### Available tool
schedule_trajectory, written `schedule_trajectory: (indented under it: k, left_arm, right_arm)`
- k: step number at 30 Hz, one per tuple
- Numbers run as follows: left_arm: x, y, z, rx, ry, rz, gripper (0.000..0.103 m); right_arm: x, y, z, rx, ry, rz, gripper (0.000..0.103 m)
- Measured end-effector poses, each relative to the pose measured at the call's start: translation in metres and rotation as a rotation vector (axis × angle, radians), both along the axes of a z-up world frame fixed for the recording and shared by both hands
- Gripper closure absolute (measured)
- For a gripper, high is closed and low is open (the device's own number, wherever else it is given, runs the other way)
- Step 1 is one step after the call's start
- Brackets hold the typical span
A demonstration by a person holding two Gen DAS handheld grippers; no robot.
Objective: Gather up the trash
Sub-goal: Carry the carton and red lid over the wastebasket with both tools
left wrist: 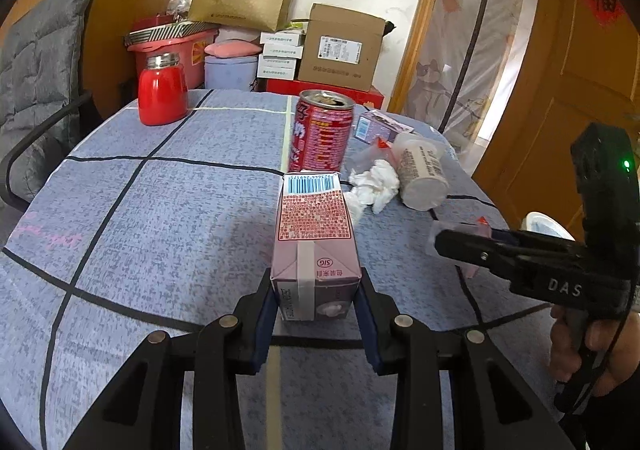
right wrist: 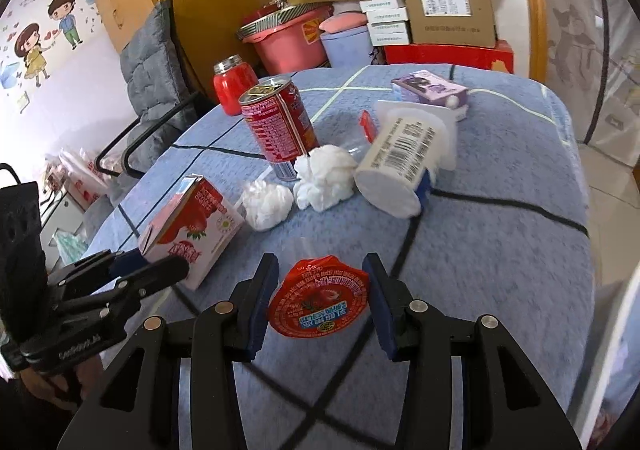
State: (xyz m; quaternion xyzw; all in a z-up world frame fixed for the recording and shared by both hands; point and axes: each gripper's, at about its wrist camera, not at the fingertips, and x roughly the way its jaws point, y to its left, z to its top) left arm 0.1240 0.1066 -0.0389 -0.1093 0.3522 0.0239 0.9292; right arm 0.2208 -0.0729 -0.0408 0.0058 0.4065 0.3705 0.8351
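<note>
While my left gripper clamps the near end of the strawberry milk carton, most of that carton sticks out ahead of the pads, so a quick swing could lever it loose, or knock the red drink can standing just beyond it. Right of the can lie the tipped white yogurt cup and crumpled tissues, which a sloppy pass would scatter across the blue checked tablecloth. My right gripper stands half open around the clear jelly cup; I cannot tell whether both pads press it. Thin plastic like that may slip or crush.
</note>
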Motion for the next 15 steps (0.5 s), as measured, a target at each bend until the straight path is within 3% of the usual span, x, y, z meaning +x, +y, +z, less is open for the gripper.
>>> schedule_trajectory:
  k: [15]
  left_arm:
    - [-0.024, -0.056, 0.023, 0.006, -0.022, -0.114, 0.066]
  right_arm:
    - [-0.054, -0.075, 0.025, 0.018, -0.05, -0.115, 0.058]
